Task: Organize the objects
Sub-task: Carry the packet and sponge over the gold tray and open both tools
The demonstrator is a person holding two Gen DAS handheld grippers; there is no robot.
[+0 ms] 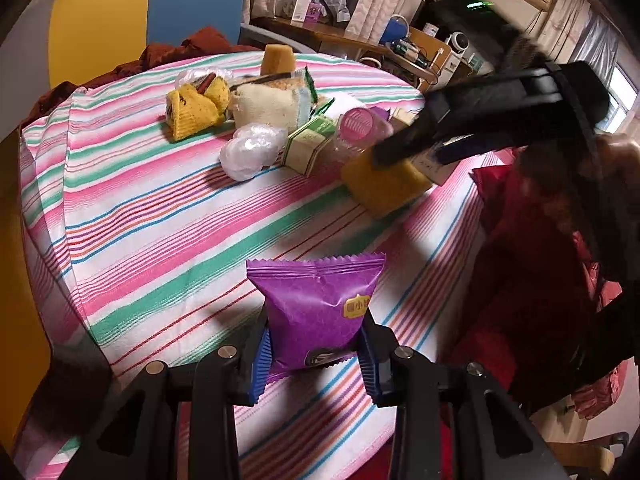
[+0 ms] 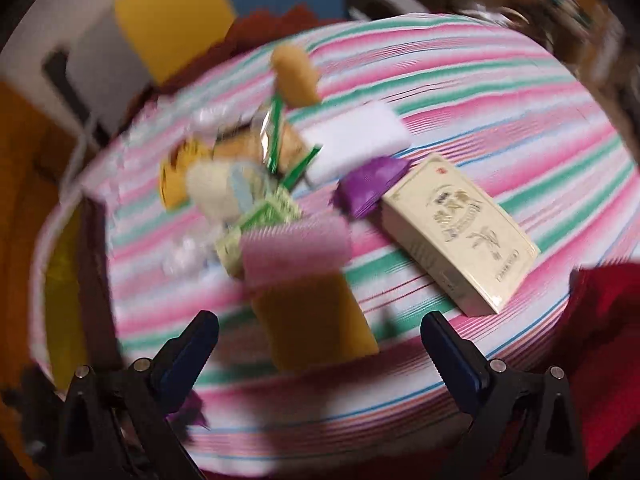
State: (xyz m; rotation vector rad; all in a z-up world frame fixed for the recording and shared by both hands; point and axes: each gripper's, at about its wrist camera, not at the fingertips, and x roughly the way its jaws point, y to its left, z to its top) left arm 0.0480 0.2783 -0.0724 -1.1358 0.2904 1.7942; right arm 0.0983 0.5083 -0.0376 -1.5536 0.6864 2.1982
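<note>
Currently left gripper (image 1: 316, 354) clamps the purple packet (image 1: 316, 312); right gripper (image 2: 320, 344) hangs wide open, yellow sponge (image 2: 312, 320) at twelve o'clock between its jaws, untouched, long axis pointing away.

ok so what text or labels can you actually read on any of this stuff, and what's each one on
"小": the one clear character on the yellow badge of the purple snack packet held in the left gripper; the rest of the badge is cut off.
Cream box: large printed characters and a small framed label, too blurred to read.
Green and white carton: print too small to read.
White boxes on the back shelf: print too small to read.
</note>
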